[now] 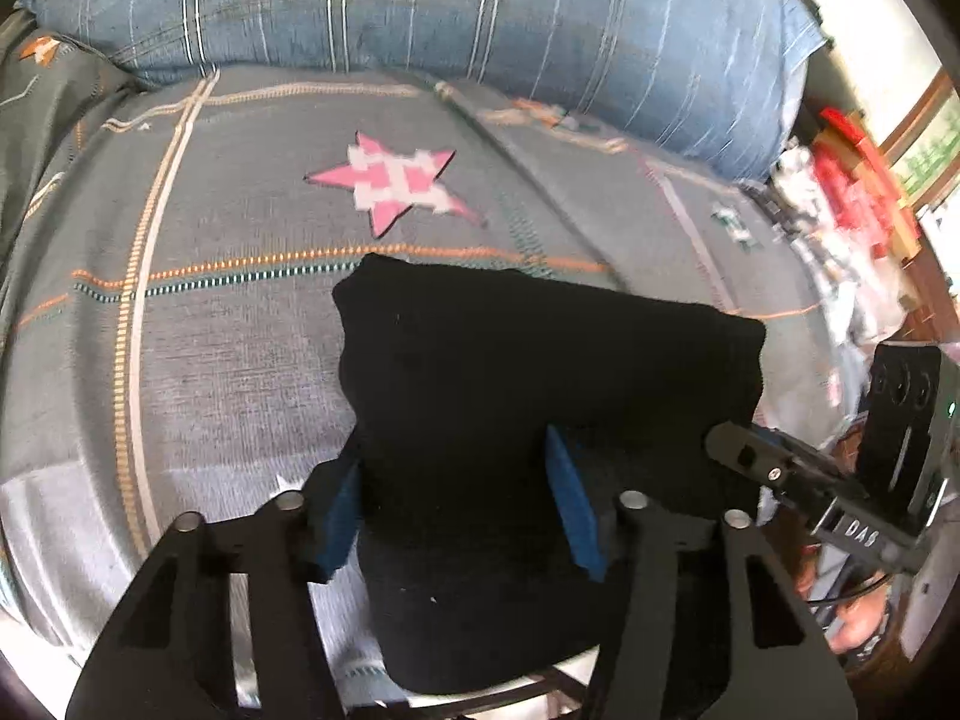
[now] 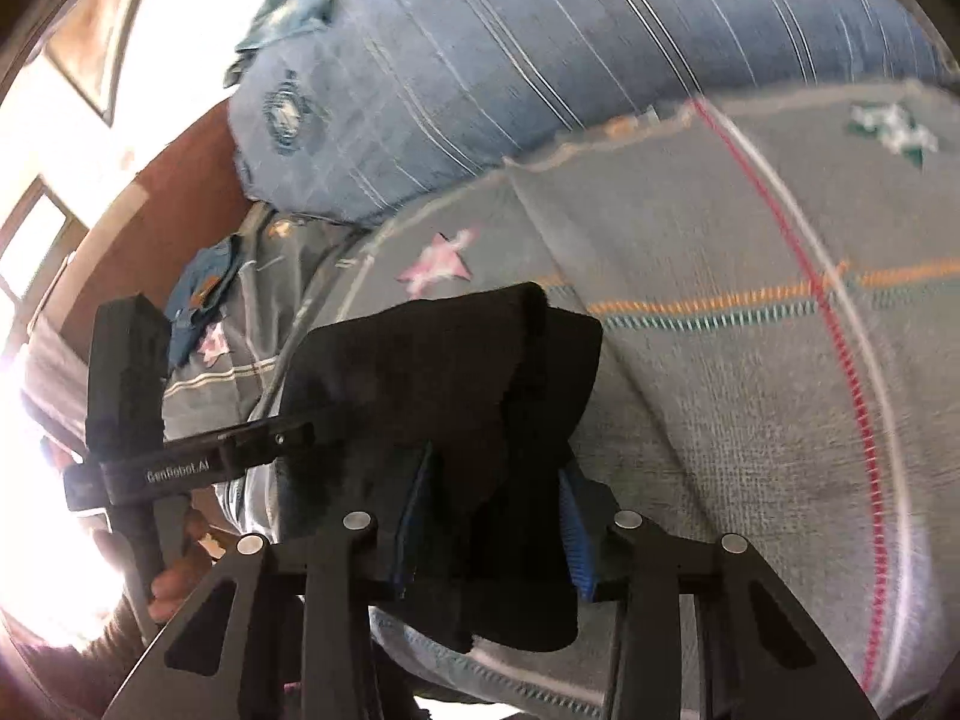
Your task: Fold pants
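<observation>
Black pants [image 1: 540, 372] bunched above bed [image 1: 240, 360] — pinched by L claw [image 1: 462, 510] & R claw [image 2: 492, 516], both clamped on cloth. Soft, limp, light; best gripped at edges.

1. The pants [image 1: 540, 372] in my jaws are plain black.
2. My finger pads [image 1: 573, 501] are blue.
3. The bedspread [image 1: 240, 312] is grey, with orange stripes and a pink star [image 1: 390, 180].
4. The far pillow [image 1: 420, 6] is blue, white-striped.
</observation>
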